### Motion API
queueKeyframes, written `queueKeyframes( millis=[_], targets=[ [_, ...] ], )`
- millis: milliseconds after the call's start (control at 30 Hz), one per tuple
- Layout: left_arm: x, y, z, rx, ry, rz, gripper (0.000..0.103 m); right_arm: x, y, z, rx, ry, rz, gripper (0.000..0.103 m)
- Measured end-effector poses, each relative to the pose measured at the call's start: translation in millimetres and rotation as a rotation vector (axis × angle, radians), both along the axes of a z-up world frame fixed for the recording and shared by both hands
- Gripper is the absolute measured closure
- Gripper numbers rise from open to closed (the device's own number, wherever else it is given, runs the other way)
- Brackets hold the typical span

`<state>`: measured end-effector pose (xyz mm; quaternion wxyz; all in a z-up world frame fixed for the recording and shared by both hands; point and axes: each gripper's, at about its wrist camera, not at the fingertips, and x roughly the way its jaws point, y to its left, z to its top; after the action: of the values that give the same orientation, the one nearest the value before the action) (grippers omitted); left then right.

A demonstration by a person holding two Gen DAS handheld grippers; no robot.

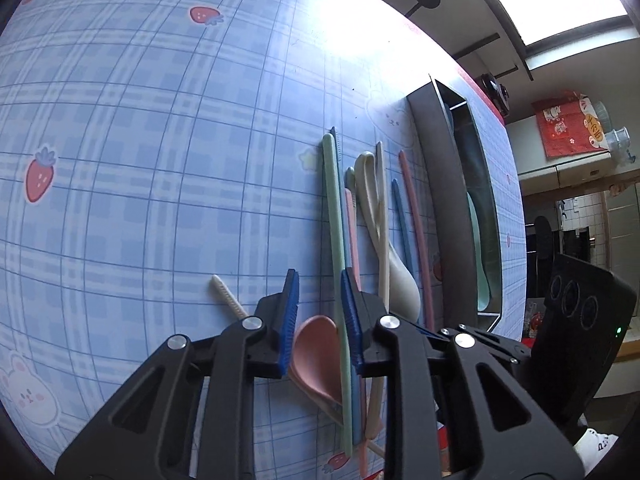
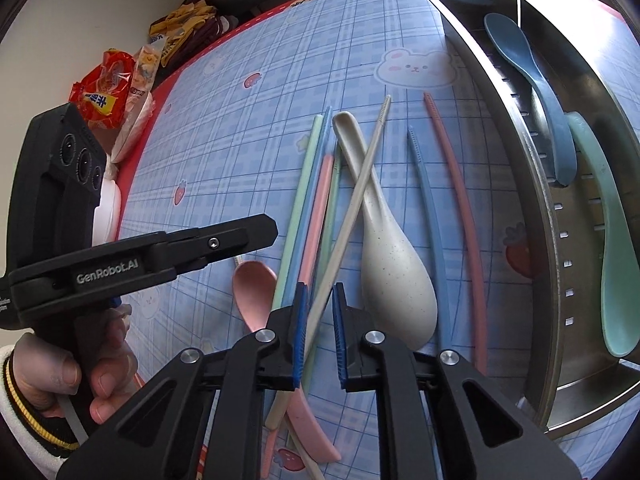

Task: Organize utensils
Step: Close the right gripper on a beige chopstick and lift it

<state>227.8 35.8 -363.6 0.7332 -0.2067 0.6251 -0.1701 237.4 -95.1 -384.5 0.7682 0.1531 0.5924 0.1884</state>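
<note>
The right gripper (image 2: pixel 320 320) is open around the beige chopstick (image 2: pixel 352 204), ready to pinch it. Next, squeeze, then carry it toward the metal tray (image 2: pixel 532 184) at 2 o'clock. The left gripper (image 1: pixel 320 312) is open too.

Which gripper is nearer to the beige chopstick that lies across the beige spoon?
Right. The right gripper has its open jaws on either side of the beige chopstick; the left gripper is further left, around the green chopstick by the pink spoon.

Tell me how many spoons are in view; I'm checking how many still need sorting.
4. A blue spoon and a mint spoon lie in the metal tray; a beige spoon and a pink spoon lie on the tablecloth. More may be hidden under the grippers.
</note>
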Motion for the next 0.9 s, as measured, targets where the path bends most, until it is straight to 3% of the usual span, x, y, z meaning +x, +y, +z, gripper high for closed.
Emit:
queueKeyframes(
  millis=[467,733,900],
  targets=[
    [14,-27,-11,-0.032,0.032,-0.027,0.084,-3,-11,-3,-0.011,0.008,-0.024,0.094],
    [4,-39,-6,0.049,-0.003,-0.113,0.089,-4,-11,-4,-0.008,0.009,-0.022,0.094],
    [2,-45,-8,0.052,-0.001,-0.118,0.090,-4,-11,-3,-0.009,0.008,-0.021,0.094]
  ],
)
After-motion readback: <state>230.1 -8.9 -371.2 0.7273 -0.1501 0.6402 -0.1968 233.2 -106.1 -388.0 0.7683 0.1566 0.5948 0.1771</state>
